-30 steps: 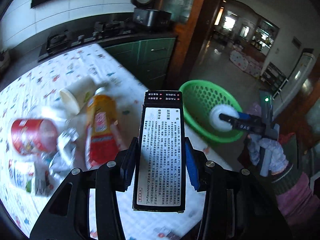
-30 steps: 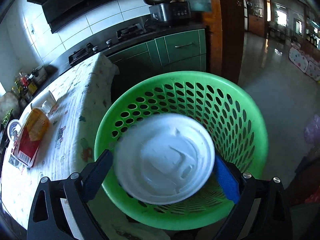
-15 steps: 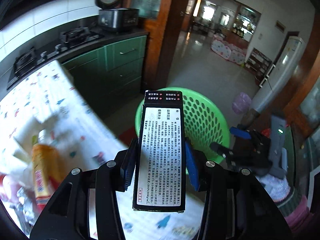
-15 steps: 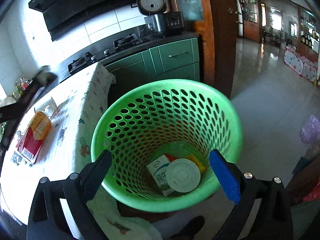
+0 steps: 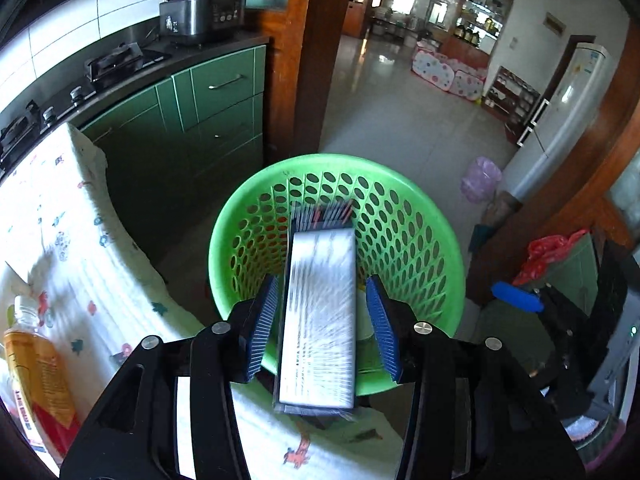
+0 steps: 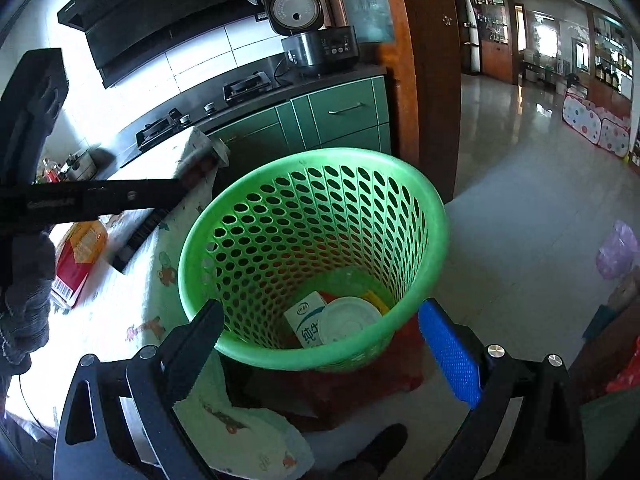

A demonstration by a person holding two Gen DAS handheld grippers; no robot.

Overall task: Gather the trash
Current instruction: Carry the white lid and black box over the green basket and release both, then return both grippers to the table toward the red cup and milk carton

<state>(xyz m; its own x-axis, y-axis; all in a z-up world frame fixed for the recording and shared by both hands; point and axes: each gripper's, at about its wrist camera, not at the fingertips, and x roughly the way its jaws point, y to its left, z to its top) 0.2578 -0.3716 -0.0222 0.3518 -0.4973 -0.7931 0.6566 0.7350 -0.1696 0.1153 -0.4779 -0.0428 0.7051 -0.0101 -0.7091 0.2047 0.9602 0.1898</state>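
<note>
Released from parted left jaws, box (image 5: 318,316) drops toward basket (image 6: 420,196) holding carton (image 6: 302,316), lid (image 6: 348,322).

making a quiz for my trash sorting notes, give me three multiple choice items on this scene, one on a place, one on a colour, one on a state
1. Where does the white round lid lie?
A on the table
B at the bottom of the basket
C in a gripper

2. What colour is the basket?
A blue
B red
C green

3. How is the right gripper?
A open and empty
B shut on a bottle
C shut on the lid

Answers:
1 B, the lid rests on the basket floor by a milk carton.
2 C, its perforated wall is bright green.
3 A, its jaws stand wide apart with nothing between them.
</note>
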